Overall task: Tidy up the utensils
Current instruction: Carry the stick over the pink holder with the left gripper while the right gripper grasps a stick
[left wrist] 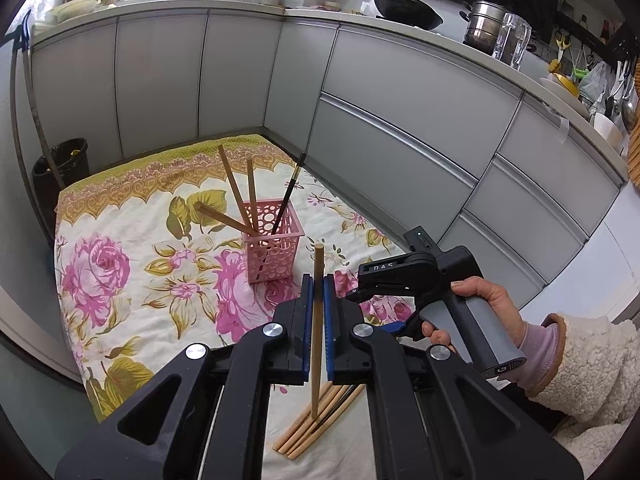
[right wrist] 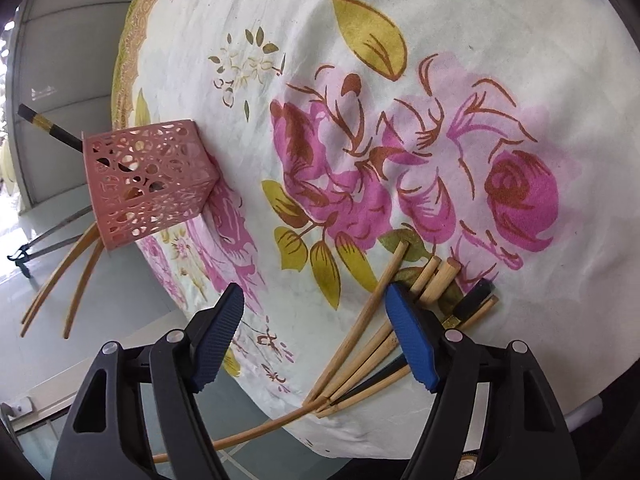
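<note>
Progress looks to be under halfway, by my count. Starting at the left of the left wrist view, I see the pink holder standing upright on the floral tabletop, with four chopsticks in the holder already: three wooden ones and a dark one, all leaning at different angles. Moving right to the middle, my left tool is clamped narrow on a single wooden chopstick, which stands nearly upright between the blue pads, lifted clear of the cloth and near the holder but not yet over it. So I judge this one is on its way in. Below it lies the loose pile of chopsticks, several wooden and at least one dark, fanned out near the tabletop's front edge. Further right, a hand grips my right tool. In its own view that tool stands fairly wide with nothing between the pads; its right pad sits over the pile. That pile is the work left.
</note>
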`<state>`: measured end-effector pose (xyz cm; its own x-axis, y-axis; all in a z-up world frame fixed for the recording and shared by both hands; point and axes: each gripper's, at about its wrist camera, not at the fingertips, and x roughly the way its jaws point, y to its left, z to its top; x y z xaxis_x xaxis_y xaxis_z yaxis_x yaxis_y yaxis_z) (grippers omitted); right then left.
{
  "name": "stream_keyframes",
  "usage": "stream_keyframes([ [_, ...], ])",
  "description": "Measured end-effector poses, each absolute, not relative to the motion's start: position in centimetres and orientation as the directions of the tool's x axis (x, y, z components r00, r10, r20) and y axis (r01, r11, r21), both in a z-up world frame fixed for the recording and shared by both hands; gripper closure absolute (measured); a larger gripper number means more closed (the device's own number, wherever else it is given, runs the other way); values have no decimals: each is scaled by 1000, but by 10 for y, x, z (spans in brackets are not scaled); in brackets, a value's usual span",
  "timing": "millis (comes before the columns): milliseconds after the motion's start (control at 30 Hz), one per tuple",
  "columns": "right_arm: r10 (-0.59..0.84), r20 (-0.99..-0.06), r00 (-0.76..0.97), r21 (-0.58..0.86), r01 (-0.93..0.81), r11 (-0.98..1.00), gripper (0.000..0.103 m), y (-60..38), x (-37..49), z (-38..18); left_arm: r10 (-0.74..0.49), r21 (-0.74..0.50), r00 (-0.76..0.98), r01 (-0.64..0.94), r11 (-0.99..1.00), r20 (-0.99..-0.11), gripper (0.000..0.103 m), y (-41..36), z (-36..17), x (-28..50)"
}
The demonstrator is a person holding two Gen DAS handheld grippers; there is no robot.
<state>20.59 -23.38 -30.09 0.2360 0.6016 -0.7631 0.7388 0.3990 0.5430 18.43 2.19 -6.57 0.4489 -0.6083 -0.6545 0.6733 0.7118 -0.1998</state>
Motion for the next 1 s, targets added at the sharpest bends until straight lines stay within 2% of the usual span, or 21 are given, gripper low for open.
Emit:
stream_keyframes([
  [167, 445, -894, 58, 336, 744, 577, 47, -212, 230, -290, -622, -197, 475, 674, 712, -623, 99, 31, -52, 178],
  [267, 316, -949, 1, 223, 710, 668, 61, -198, 241, -283, -625, -194, 490, 672, 715, -607, 99, 35, -45, 175],
  [333, 247, -969, -3, 176, 690, 702, 90, -193, 245, -280, -623, -189, 500, 669, 719, -602, 99, 37, -42, 173],
  [433, 232, -972, 31, 192, 671, 716, 93, -192, 247, -279, -630, -196, 508, 666, 720, -588, 99, 43, -39, 171],
  [633, 325, -914, 245, 406, 609, 682, 95, -194, 234, -273, -631, -215, 532, 644, 734, -565, 99, 55, -34, 173],
  [1000, 239, -777, 583, 489, 319, 812, 96, -174, 172, -169, -625, -221, 580, 616, 756, -522, 99, 60, -22, 168],
])
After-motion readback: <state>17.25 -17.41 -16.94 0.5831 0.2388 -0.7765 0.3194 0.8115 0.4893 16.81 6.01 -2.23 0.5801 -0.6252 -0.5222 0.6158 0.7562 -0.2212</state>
